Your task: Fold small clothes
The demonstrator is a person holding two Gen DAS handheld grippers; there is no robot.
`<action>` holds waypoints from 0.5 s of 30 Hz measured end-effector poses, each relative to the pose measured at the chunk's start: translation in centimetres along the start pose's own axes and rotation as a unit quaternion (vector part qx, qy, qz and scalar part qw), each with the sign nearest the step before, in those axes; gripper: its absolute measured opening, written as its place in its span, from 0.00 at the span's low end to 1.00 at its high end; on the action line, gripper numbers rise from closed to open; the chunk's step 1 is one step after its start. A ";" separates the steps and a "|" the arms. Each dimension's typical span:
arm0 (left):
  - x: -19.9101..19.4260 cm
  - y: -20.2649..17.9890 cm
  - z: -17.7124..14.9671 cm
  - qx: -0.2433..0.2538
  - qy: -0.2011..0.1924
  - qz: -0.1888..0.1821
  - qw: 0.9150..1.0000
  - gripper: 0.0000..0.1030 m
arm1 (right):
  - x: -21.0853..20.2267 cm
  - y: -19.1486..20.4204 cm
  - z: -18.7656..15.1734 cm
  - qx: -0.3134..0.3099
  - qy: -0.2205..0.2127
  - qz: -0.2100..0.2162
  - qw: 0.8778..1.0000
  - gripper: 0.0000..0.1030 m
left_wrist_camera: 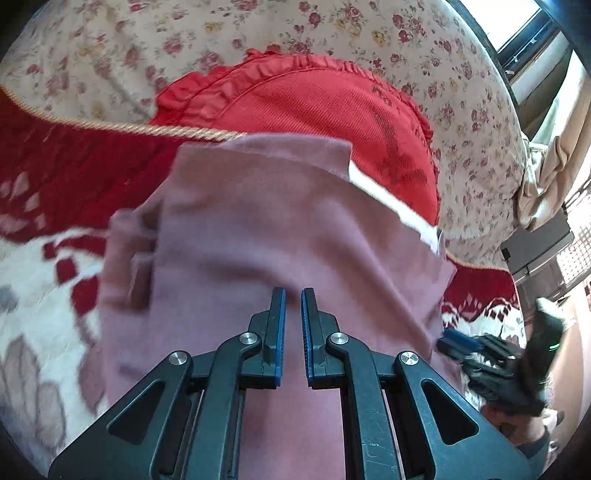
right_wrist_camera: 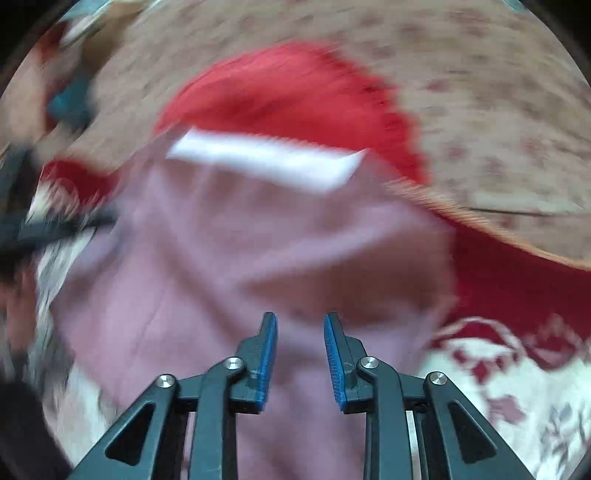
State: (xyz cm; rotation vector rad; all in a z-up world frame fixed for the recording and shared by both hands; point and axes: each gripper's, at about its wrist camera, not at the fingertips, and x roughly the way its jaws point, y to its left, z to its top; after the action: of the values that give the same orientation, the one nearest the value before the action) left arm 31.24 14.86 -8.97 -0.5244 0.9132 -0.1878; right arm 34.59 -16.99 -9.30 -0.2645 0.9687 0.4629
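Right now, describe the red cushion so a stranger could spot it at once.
Start at the floral sofa back, cream with small red roses. Leaning against it, just beyond the far edge of the dusty-pink garment, sits the red cushion. It is the only plain bright red item with a ruffled frill round its edge, unlike the dark red patterned blanket beside it.

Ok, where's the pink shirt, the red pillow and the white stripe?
pink shirt (left_wrist_camera: 280, 236), left wrist view, middle of the cloth
red pillow (left_wrist_camera: 325, 110), left wrist view, its flat centre
white stripe (right_wrist_camera: 266, 160), right wrist view, middle of the band
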 end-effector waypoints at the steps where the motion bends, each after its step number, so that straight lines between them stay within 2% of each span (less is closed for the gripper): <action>1: -0.4 0.2 -0.4 -0.003 0.004 0.003 1.000 0.05 | 0.9 0.1 -0.6 -0.004 0.016 -0.016 1.000 0.23; 2: -1.1 0.4 -0.7 -0.006 0.004 0.007 1.000 0.05 | 2.6 -0.8 -1.4 0.006 0.046 -0.032 0.998 0.23; 4: -2.6 0.7 -1.2 -0.012 -0.004 0.011 1.000 0.05 | 2.1 -3.0 -2.0 0.056 0.026 -0.025 0.998 0.24; 7: -5.4 1.6 -2.4 -0.025 -0.016 0.014 0.999 0.09 | -1.0 -5.6 -2.5 0.115 0.004 -0.066 0.991 0.24; 9: -7.1 2.1 -3.4 -0.028 -0.021 0.015 0.999 0.32 | -4.2 -6.3 -4.1 0.146 -0.029 -0.038 0.988 0.25; 10: -7.6 2.2 -3.8 -0.027 -0.022 0.015 0.999 0.38 | -5.2 -6.6 -4.8 0.157 -0.037 -0.021 0.987 0.26; 13: -9.8 2.2 -6.3 -0.008 -0.024 0.019 0.999 0.41 | -7.7 -5.8 -7.2 0.194 -0.047 0.025 0.980 0.31; 15: -10.6 2.4 -7.7 -0.012 -0.022 0.014 1.000 0.43 | -7.7 -6.2 -9.2 0.233 -0.043 0.066 0.969 0.38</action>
State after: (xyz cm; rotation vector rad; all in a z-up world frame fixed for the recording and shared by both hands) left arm 18.53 18.10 -6.57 -0.5347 0.8797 -0.1395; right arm 27.28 -28.16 -7.80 0.2451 0.9835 0.3517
